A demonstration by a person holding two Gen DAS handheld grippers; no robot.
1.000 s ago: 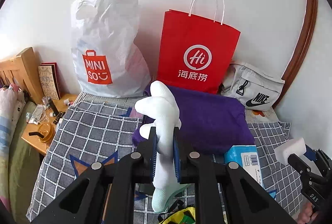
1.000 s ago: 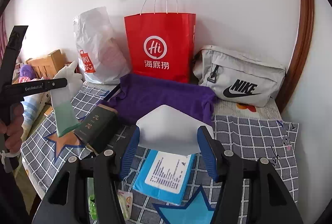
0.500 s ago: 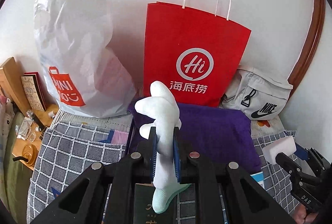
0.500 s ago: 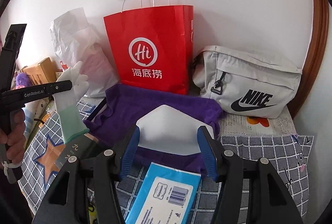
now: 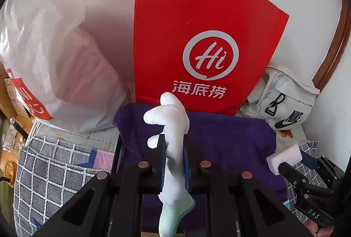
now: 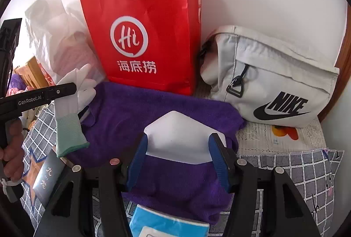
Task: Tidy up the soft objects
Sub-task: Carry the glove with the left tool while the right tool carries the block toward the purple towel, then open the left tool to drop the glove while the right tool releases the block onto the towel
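Nearest in the left wrist view, the left gripper point(image 5: 174, 160) has its fingers pinched tight on a white glove point(image 5: 173, 127), clamped about its middle: fingertips of the glove stick up and forward, the pale green cuff hangs below, so its long axis runs along the fingers. In the right wrist view the right gripper point(image 6: 179, 155) has its fingers set part-way apart and pressed on both sides of a white sponge block point(image 6: 178, 138), held crosswise between them. Both loads hang above the purple towel point(image 6: 136, 109) spread on the checked bedcover point(image 6: 296, 173), with a blue packet point(image 6: 166, 226) just under the right gripper. Beyond the towel, dead ahead, stands the red paper bag point(image 5: 197, 39), its mouth high above both grippers. Left of it slumps a white plastic bag point(image 5: 50, 50), right of it a grey waist bag point(image 6: 274, 78). My read: the left gripper sits squarer to the red bag, and either load must rise to clear its rim.
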